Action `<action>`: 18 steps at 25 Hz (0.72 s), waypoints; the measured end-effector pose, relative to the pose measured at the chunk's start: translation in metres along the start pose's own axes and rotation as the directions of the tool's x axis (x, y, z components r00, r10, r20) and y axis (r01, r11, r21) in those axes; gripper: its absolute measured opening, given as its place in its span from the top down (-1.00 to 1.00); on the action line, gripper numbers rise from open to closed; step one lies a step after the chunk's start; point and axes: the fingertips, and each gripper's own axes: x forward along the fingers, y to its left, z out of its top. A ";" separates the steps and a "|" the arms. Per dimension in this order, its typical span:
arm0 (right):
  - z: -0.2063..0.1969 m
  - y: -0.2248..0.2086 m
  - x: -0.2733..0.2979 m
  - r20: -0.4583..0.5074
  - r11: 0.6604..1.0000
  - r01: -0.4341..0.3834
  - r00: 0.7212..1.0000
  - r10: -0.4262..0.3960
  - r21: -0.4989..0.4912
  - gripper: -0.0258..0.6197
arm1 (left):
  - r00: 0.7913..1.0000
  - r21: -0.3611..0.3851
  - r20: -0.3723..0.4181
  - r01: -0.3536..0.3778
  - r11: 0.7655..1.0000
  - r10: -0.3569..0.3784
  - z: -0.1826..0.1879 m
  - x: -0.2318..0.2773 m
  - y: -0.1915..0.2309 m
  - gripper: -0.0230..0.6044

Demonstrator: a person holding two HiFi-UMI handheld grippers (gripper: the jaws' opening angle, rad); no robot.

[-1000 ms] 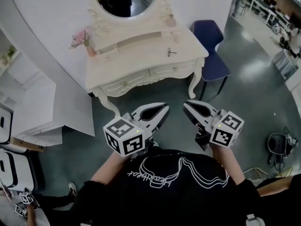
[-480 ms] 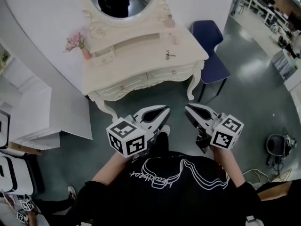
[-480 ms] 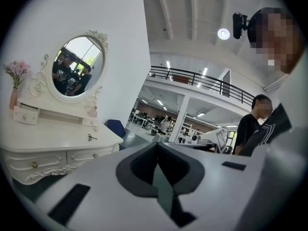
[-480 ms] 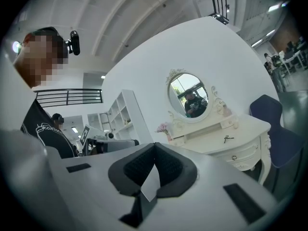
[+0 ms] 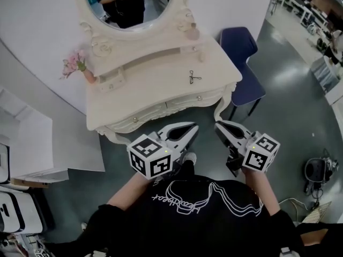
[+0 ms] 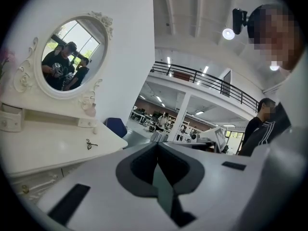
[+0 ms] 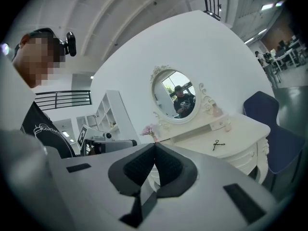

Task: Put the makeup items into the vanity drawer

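- A small, dark scissor-shaped tool (image 5: 195, 77) lies flat on the vanity worktop (image 5: 150, 87), right of centre and near the front edge. Nothing touches it. It is too small to identify further.
- A pale bottle (image 5: 193, 33) stands at the back right of the worktop, just beside the mirror frame.
- Two front drawers (image 5: 185, 101) sit under the worktop edge. Both are flush with the vanity front, and their knobs are visible.
- A small drawer box (image 5: 111, 82) sits at the left end of the raised back shelf.
- Pink flowers (image 5: 74, 64) stand in a vase at the back left corner of the worktop.
- The oval mirror (image 5: 131, 7) stands upright at the rear. It reflects a person in dark clothes holding a gripper.
- The left gripper (image 5: 190, 127) has its jaws together with nothing between them. It is held low in front of the person, over the floor (image 5: 289, 106), short of the vanity front and pointing towards it.
- The right gripper (image 5: 218, 125) also has its jaws together and is empty. It is level with the left gripper and near it, and well apart from the tool.
- A blue chair (image 5: 242, 50) stands just beside the vanity's right end.
- A white shelf unit (image 5: 32, 138) stands to the left of the vanity.
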 end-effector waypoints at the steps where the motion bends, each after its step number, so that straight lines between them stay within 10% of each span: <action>1: 0.006 -0.011 0.009 -0.005 1.000 0.005 1.000 -0.005 0.004 0.91 | 1.000 -0.001 -0.004 0.003 1.000 -0.003 0.007 0.008 0.012 0.92; 18: 0.098 -0.166 0.125 0.007 0.995 0.093 0.996 -0.094 0.029 0.91 | 0.999 0.003 -0.029 -0.035 0.999 0.035 0.088 0.093 0.202 0.91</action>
